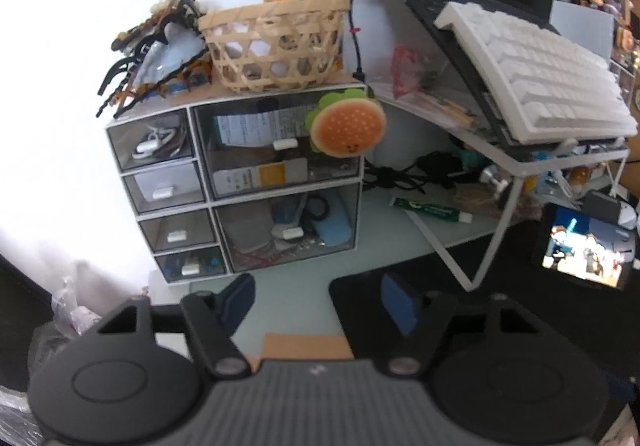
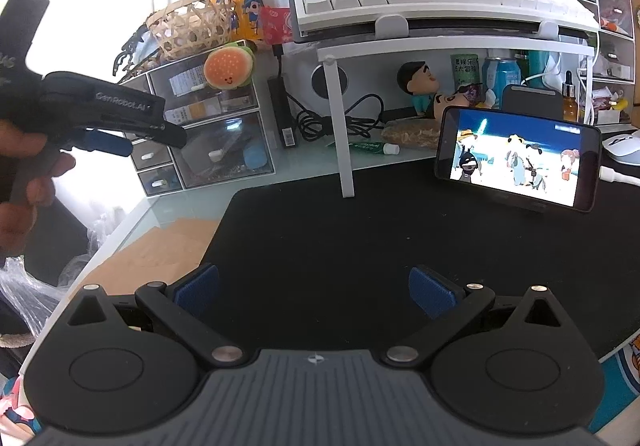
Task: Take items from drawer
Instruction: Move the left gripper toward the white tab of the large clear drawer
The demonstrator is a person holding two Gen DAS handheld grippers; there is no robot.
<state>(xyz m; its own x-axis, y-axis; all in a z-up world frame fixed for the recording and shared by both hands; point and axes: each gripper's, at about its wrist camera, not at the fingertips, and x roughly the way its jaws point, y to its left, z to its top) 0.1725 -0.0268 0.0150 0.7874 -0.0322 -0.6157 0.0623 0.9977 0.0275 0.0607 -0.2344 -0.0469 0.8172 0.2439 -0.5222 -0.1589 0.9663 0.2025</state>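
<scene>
A: Item one, the unit?
B: White-framed desktop organiser with smoky transparent drawers point(image 1: 240, 186), standing at the back left corner of the pale glass desk point(image 1: 288, 298), against the wall. Small drawers stacked on its left, two wide ones on its right. All fronts appear closed; contents visible through the plastic, none removed.

A: Item two, the grippers?
B: Left gripper point(image 1: 320, 302): blue-padded jaws spread wide, nothing between them. It hovers over the desk's front left part, pointing at the organiser, which lies straight ahead and slightly left of the fingers. Right gripper point(image 2: 316, 286): jaws likewise wide apart and empty, held over the black desk mat point(image 2: 400, 226), well apart from the organiser.

A: Which is nearer?
B: The left, clearly. In the right wrist view it is held roughly level in front of the organiser's small drawers.

A: What does the pull turn on?
B: Likely the white tab handle point(image 1: 287, 233) on the lower wide drawer: its long axis runs horizontally, so the jaws would want to close above and below it.

A: Sundries?
B: Woven bamboo basket point(image 1: 276, 46) on top; plush orange hamburger toy point(image 1: 346, 130) at the upper right corner.
</scene>
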